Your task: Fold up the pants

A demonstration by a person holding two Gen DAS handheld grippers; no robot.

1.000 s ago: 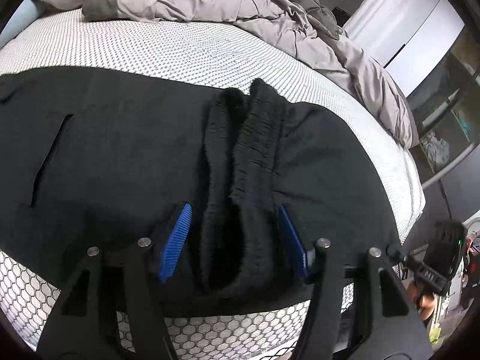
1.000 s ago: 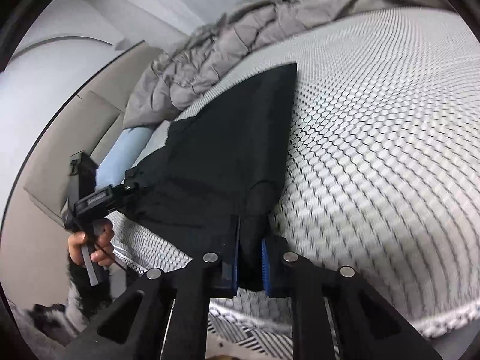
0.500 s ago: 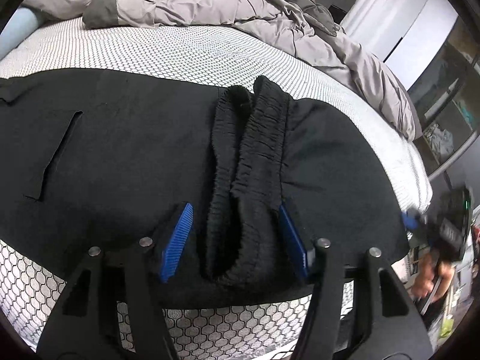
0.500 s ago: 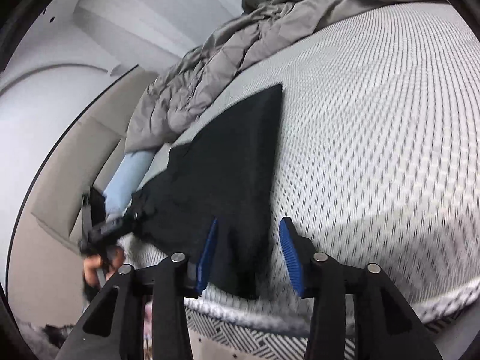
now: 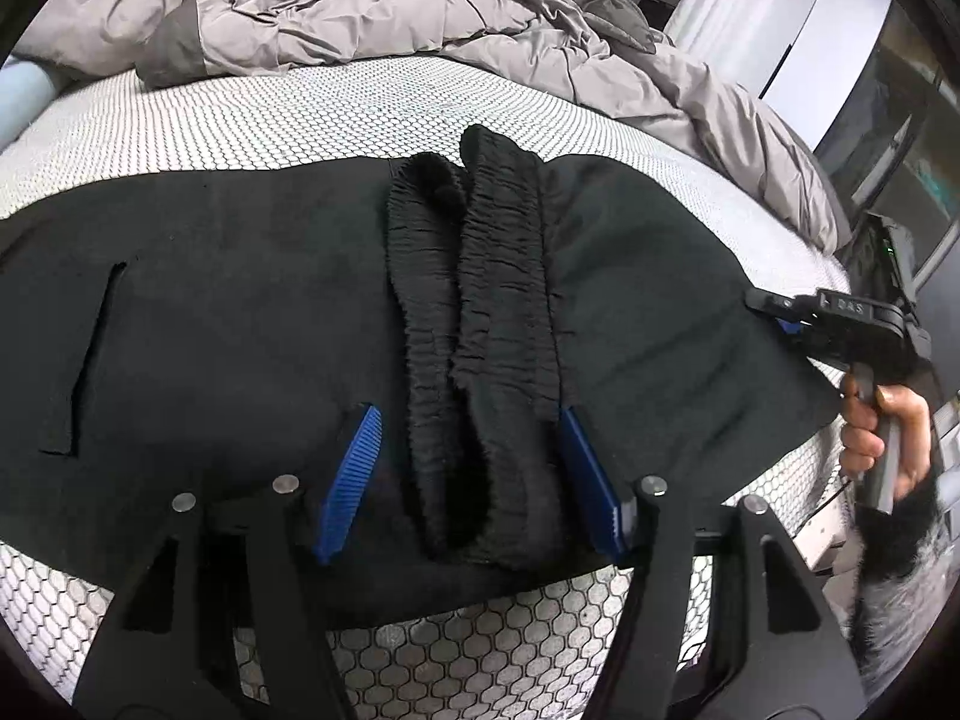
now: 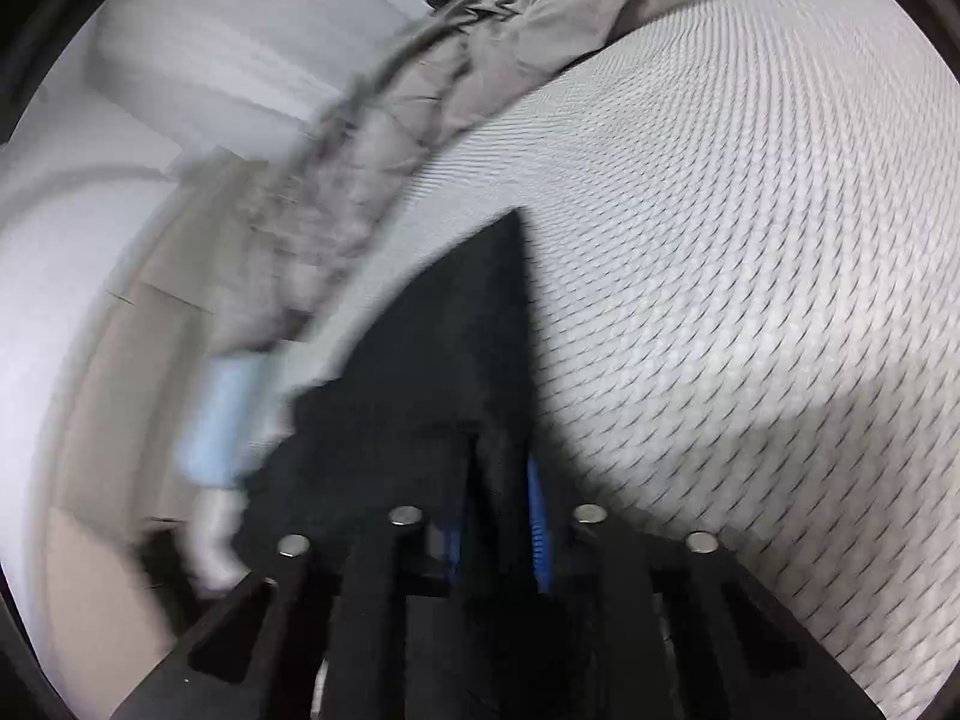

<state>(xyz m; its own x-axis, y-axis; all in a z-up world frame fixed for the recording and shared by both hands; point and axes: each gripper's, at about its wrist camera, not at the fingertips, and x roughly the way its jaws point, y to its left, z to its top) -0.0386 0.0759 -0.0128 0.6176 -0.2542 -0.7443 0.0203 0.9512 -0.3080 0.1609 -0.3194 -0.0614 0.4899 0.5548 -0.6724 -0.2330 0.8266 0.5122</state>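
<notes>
Black pants (image 5: 252, 300) lie flat on bed mattress (image 5: 300, 114), waistband (image 5: 480, 324) bunched. L gripper (image 5: 474, 474) spread wide, straddling waistband, gripping nothing. R gripper (image 6: 498, 516) clamped on pants edge. Grey duvet (image 5: 360, 6) behind.

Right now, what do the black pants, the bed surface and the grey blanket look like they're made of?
The pants look like a soft matte knit, perhaps fleece: fuzzy edges, with a ribbed, gathered elastic waistband. The bed surface looks like a white woven mesh cover with a honeycomb pattern. The blanket looks like thin synthetic fabric, slightly shiny and heavily crinkled.
</notes>
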